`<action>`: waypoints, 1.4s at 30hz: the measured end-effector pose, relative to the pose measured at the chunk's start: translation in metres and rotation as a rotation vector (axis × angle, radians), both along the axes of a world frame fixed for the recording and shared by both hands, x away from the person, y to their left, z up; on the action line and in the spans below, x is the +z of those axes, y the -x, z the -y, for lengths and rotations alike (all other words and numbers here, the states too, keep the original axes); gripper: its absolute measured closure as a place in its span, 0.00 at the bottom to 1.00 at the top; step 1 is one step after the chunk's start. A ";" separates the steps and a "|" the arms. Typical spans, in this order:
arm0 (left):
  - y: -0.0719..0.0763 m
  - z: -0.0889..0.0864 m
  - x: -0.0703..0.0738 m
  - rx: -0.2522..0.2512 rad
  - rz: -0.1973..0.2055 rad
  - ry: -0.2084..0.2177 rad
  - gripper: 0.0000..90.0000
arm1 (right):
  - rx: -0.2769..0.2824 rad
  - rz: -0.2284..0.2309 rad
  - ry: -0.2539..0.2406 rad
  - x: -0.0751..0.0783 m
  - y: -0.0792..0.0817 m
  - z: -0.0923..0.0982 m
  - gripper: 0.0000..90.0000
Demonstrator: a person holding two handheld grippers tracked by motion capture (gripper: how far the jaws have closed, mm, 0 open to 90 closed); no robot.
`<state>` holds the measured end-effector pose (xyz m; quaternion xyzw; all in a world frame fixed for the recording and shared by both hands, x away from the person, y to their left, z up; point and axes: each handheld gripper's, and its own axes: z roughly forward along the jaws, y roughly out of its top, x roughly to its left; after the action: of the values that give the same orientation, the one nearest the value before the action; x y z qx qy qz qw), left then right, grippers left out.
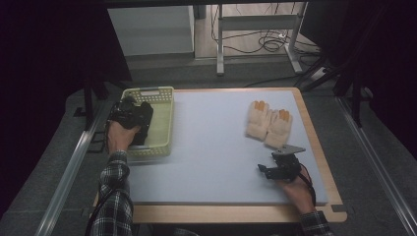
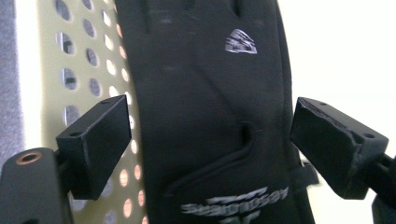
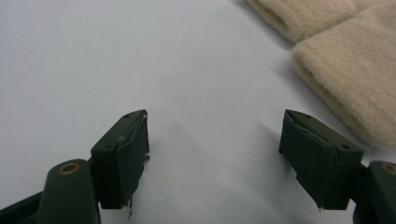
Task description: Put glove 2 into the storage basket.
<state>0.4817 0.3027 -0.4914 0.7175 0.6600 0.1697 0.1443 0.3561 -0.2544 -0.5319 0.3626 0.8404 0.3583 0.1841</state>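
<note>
Yellow-green perforated basket (image 1: 162, 123) at the table's left edge. Black glove (image 2: 205, 116) lies inside it, on the holed floor, silver logo facing up. My left gripper (image 2: 210, 140) sits over the basket, jaws wide, one either side of the glove, pads clear of the fabric. My right gripper (image 3: 215, 149) low over the pale grey mat (image 1: 211, 147), jaws wide, nothing between them. Pair of cream fleece gloves (image 1: 269, 125) with orange fingertips lies side by side on the mat, just beyond my right gripper. Wooden table rim (image 1: 314, 137) frames the mat. Dim room; grey floor, cables, metal frame legs behind.
</note>
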 end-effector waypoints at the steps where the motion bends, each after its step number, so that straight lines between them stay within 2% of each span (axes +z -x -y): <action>1: 0.002 -0.002 0.003 -0.002 0.013 0.018 0.13 | 0.000 0.000 0.000 0.000 0.000 0.000 0.26; 8: 0.013 -0.011 0.016 -0.032 0.098 0.143 0.08 | 0.000 0.000 0.000 0.000 0.000 0.000 0.26; 17: 0.027 -0.013 0.023 -0.095 0.180 0.256 0.03 | -0.001 0.000 0.000 0.000 0.000 0.000 0.26; 23: 0.039 -0.009 0.032 -0.162 0.227 0.266 0.01 | -0.001 0.000 0.001 0.000 0.000 0.000 0.26; 28: 0.049 0.001 0.040 -0.224 0.256 0.251 0.00 | -0.001 0.000 0.001 0.000 0.000 0.000 0.26; 35: 0.065 0.024 0.050 -0.321 0.305 0.232 0.00 | -0.001 -0.001 0.005 0.000 0.000 0.000 0.26; 42: 0.080 0.051 0.055 -0.415 0.343 0.237 0.00 | -0.002 -0.002 0.004 0.000 0.000 0.000 0.26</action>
<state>0.4019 0.2522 -0.4362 0.7760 0.4806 0.1768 0.3682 0.3559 -0.2543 -0.5316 0.3635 0.8410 0.3558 0.1842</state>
